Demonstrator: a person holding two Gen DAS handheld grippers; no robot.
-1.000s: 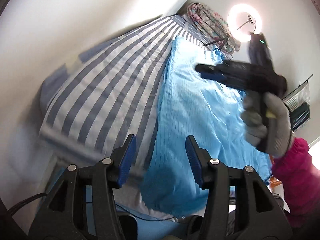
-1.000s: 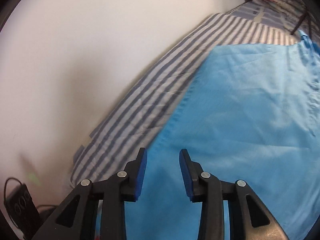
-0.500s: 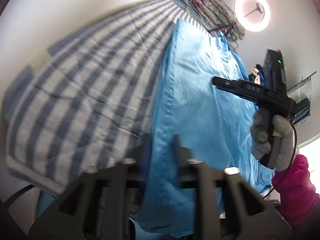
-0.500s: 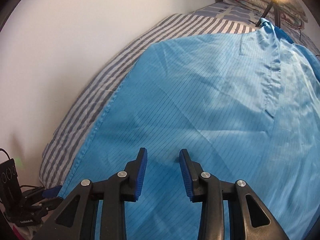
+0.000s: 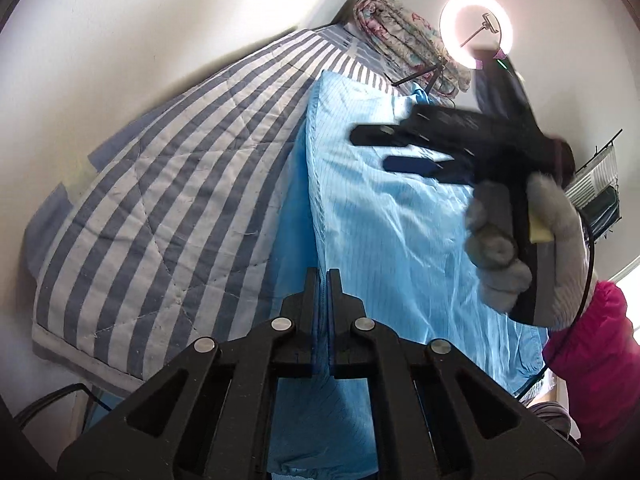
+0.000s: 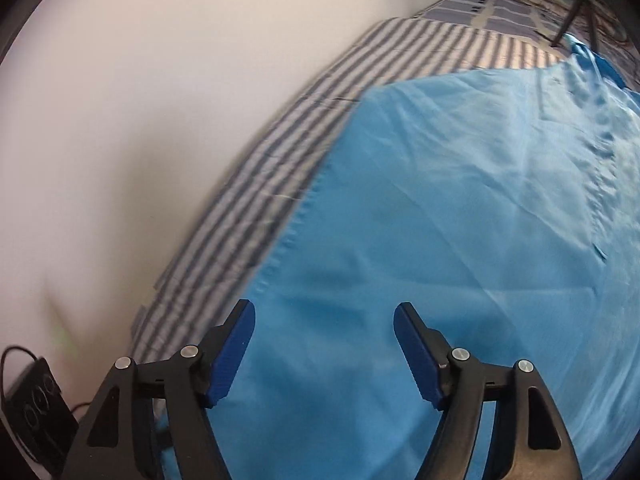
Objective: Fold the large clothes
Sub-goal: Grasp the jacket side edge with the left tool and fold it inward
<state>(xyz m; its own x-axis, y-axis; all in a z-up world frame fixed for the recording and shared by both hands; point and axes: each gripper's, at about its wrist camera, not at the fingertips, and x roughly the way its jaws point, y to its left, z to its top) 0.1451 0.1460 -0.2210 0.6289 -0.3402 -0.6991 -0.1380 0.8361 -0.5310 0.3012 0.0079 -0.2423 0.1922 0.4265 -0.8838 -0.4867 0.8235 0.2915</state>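
Note:
A large light-blue garment (image 5: 384, 240) lies spread on a blue-and-white striped quilt (image 5: 168, 208). My left gripper (image 5: 323, 276) is shut on the garment's near left edge, and blue cloth shows between the pads. My right gripper (image 6: 324, 316) is open and empty, hovering over the garment (image 6: 460, 216) near its left hem. It also shows in the left wrist view (image 5: 376, 150), held by a grey-gloved hand above the garment's far half.
A white wall runs along the quilt's left side (image 6: 140, 140). A folded floral blanket (image 5: 404, 44) and a ring light (image 5: 476, 36) stand at the far end. A black box with cables (image 6: 36, 412) sits low left. A wire rack (image 5: 600, 192) is at the right.
My left gripper has closed on the garment's edge after being open. My right gripper has opened wider and swung back toward the garment's left hem.

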